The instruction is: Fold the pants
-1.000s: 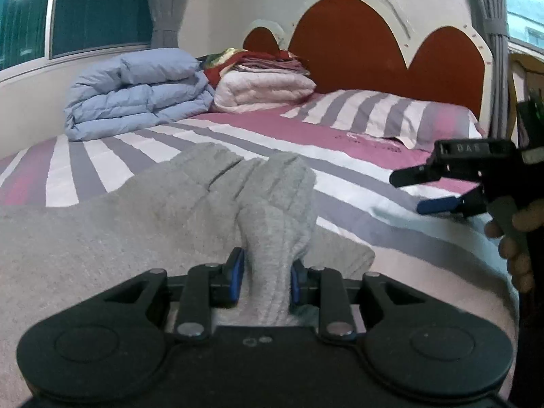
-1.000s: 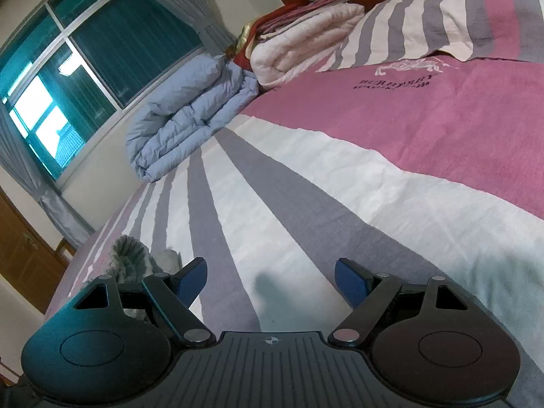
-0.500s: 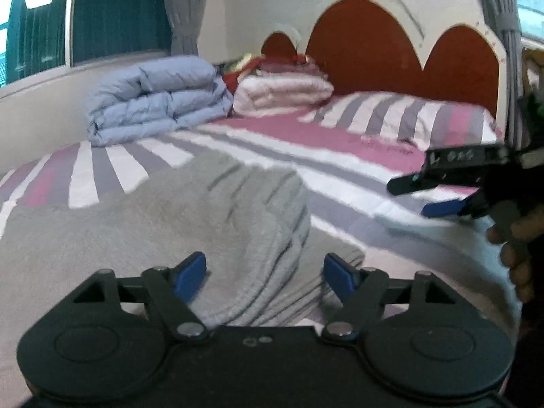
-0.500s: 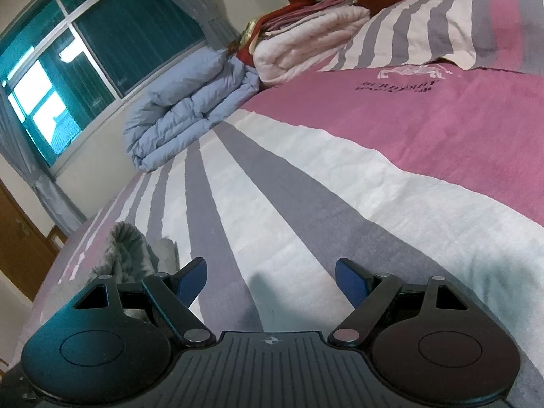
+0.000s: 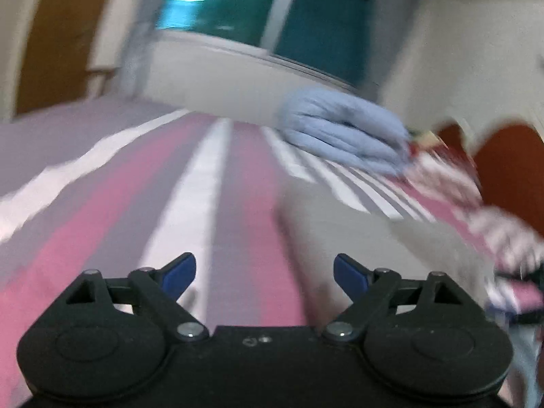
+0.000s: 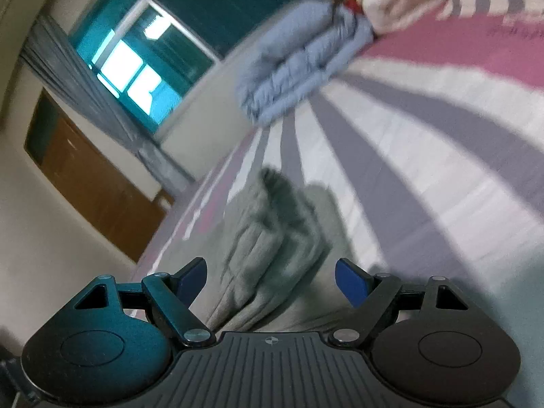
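Observation:
The grey pants (image 6: 272,238) lie bunched on the striped bedspread (image 6: 425,187), directly ahead of my right gripper (image 6: 272,278), which is open and empty with its jaws wide apart. In the blurred left wrist view the pants (image 5: 357,224) lie flat to the right of centre. My left gripper (image 5: 263,273) is open and empty, low over the pink and grey stripes (image 5: 170,204), just left of the pants' edge.
A folded blue duvet (image 5: 343,136) sits by the wall under the window, also in the right wrist view (image 6: 299,61). Folded white and red bedding (image 6: 391,3) lies beside it. The red headboard (image 5: 510,170) is at far right. A wooden door (image 6: 95,187) stands left.
My left gripper opened and let go of the pants, then swung left toward the window side. My right gripper turned left, and the pants now lie ahead of it.

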`<action>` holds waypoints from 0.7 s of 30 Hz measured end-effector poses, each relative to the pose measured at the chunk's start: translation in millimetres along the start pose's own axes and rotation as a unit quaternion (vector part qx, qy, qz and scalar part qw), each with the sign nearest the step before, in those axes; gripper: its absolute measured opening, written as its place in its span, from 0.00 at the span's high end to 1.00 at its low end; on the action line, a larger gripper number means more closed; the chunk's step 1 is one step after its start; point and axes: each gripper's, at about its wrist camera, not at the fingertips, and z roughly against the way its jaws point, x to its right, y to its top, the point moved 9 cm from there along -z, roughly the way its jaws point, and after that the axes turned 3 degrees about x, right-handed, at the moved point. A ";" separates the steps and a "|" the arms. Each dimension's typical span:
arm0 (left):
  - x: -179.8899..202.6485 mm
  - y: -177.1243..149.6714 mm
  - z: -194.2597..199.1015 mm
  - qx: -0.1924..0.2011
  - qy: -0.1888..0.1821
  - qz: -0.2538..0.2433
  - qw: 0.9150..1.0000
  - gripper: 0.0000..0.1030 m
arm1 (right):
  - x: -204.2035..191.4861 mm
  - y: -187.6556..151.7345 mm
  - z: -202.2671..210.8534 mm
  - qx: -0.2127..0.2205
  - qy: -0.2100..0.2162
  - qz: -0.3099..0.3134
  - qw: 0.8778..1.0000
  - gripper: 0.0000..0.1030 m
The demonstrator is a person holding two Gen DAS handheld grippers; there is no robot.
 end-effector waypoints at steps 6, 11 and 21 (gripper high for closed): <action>-20.2 -4.6 -17.7 -0.021 0.013 0.049 0.998 0.17 | 0.2 1.8 -26.6 -0.007 0.012 -0.031 0.999 0.13; -20.5 -6.9 -19.7 -0.030 0.012 0.040 0.999 0.15 | -0.8 0.1 -31.2 0.004 -0.005 -0.028 1.000 0.53; -24.1 -11.9 -14.9 -0.024 0.020 0.037 0.999 0.12 | 2.0 -7.3 -5.1 0.032 -0.015 -0.037 0.999 0.57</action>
